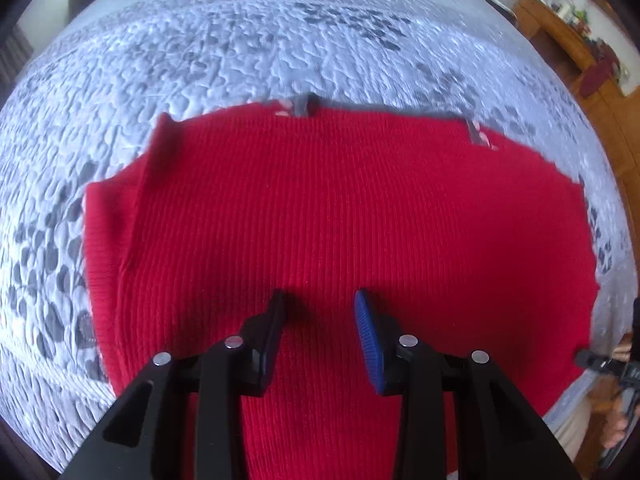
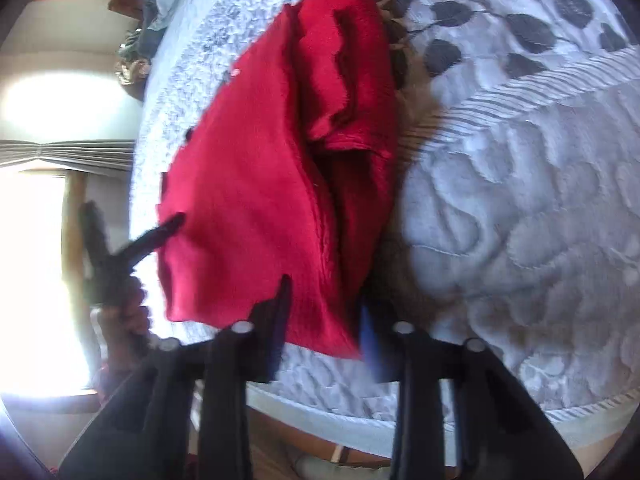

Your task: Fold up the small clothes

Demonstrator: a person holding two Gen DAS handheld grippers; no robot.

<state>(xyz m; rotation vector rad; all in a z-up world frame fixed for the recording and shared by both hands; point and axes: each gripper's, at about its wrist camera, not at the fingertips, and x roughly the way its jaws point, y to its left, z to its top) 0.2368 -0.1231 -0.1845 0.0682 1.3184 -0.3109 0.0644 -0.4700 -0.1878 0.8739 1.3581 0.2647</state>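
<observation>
A red ribbed knit garment [image 1: 320, 208] lies spread flat on the quilted bedspread [image 1: 240, 60], with grey trim showing at its far edge. My left gripper [image 1: 320, 312] hovers over the garment's near part, open, with only flat cloth beneath the gap. In the right wrist view the same garment [image 2: 260, 184] is folded into layers along its right side. My right gripper [image 2: 326, 300] is open at the garment's near corner, which lies between the fingers. A blurred black finger [image 2: 160, 232] of my left gripper reaches over the garment's left edge.
The bedspread [image 2: 520, 200] is pale with a grey leaf pattern, and its near edge runs just below my right gripper. A pile of other clothes [image 2: 140, 20] lies at the far end. Wooden furniture [image 1: 560, 40] and wood flooring stand beyond the bed. A bright window is at left.
</observation>
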